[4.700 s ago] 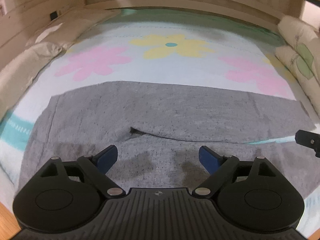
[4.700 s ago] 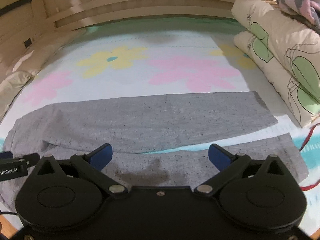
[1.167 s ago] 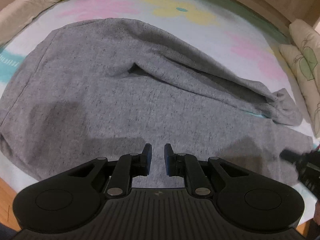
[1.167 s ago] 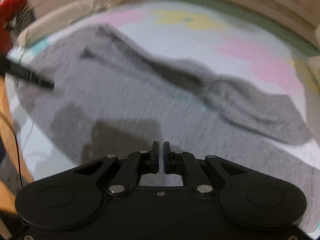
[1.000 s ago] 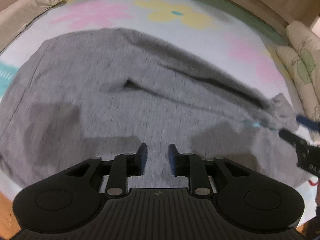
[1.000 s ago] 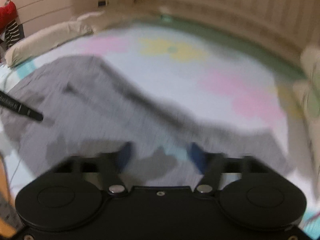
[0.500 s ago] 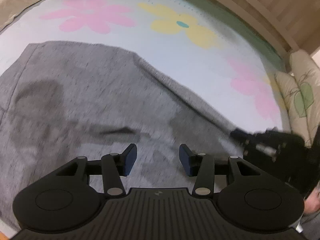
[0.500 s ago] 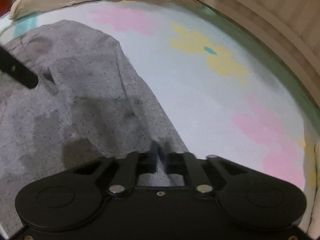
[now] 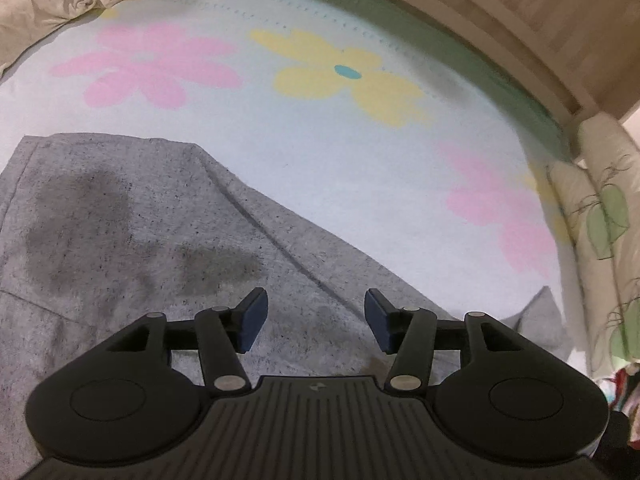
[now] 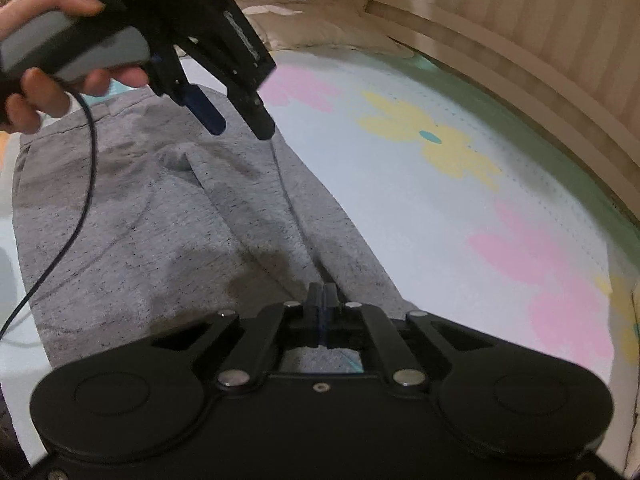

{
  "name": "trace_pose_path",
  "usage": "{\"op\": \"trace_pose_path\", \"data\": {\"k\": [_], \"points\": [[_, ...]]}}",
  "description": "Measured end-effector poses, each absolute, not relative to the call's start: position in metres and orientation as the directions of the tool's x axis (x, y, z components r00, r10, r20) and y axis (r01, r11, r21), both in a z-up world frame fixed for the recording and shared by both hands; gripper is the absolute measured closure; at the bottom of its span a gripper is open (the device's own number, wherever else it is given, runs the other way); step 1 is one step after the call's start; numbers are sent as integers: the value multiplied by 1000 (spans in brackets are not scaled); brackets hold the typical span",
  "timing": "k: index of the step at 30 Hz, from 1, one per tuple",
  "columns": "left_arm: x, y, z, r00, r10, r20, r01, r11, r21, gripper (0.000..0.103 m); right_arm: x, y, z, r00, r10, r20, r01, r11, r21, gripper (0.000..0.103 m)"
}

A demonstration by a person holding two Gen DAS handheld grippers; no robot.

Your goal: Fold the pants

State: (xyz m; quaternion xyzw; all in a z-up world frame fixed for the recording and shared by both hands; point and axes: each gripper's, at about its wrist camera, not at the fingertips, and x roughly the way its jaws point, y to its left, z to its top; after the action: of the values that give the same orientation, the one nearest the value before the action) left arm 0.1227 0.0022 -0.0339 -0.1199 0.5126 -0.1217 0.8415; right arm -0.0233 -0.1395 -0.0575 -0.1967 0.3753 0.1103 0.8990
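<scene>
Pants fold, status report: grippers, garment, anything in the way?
Left gripper open above pants. Right gripper shut on pants leg end. Legs stacked on bed sheet; nothing obstructing.

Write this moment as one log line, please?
stage: folding | left gripper: open, above pants | right gripper: shut on pants | surface: flowered bedsheet

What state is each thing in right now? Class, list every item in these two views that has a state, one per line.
pants: grey, lying on the bed, legs laid one over the other.
left gripper: open, empty, above the pants.
right gripper: jaws closed on a ridge of the pants.
bedsheet: flat, flower print.
pillow: leaning along the bed's edge.
</scene>
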Motion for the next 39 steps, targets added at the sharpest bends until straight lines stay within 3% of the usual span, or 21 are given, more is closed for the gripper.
{"op": "trace_pose_path", "data": {"k": [1,3,5,7,11,15,16,17,23,34,35,36,37,39], "points": [[125,1,-36,440,-325,-837,83,943,-322,51,-23,-140,-59,707,39,-706,-340,894,-291,98],[130,-2,-37,441,-310,-842,80,948,-307,51,-15,-138,-62,736,-20,-677,-314,876,-367,87],[134,-4,-38,446,-303,-842,81,951,-299,51,-4,-135,-67,747,-49,-663,-300,865,-402,41],[138,-6,-40,442,-299,-845,82,952,-294,51,5,-130,-76,748,-37,-662,-326,849,-416,30],[145,-6,-48,430,-293,-854,89,955,-283,51,23,-113,-103,729,-59,-682,-389,784,-484,37],[154,-2,-58,409,-298,-863,79,953,-292,51,40,-113,-121,698,-89,-710,-398,777,-488,57],[156,-3,-59,406,-295,-865,79,954,-288,51,45,-115,-125,687,-99,-720,-399,776,-488,69],[158,-2,-61,404,-290,-868,77,956,-284,51,48,-118,-128,675,-111,-729,-401,774,-489,94],[165,3,-63,394,-329,-858,51,940,-337,51,18,-135,-93,722,6,-691,-396,823,-407,96],[169,4,-75,388,-379,-840,3,912,-410,47,-13,-132,-76,713,57,-699,-433,820,-374,96],[169,7,-78,400,-391,-829,-15,902,-432,50,-14,-133,-77,712,61,-700,-436,819,-372,96],[167,11,-80,426,-403,-810,-40,886,-462,68,-14,-133,-78,710,64,-701,-441,817,-371,96],[165,15,-79,446,-394,-803,-64,881,-468,93,-16,-132,-78,712,62,-700,-440,816,-375,96],[157,19,-74,458,-341,-821,-96,899,-427,95,-19,-133,-77,718,62,-694,-433,820,-374,96]]}}
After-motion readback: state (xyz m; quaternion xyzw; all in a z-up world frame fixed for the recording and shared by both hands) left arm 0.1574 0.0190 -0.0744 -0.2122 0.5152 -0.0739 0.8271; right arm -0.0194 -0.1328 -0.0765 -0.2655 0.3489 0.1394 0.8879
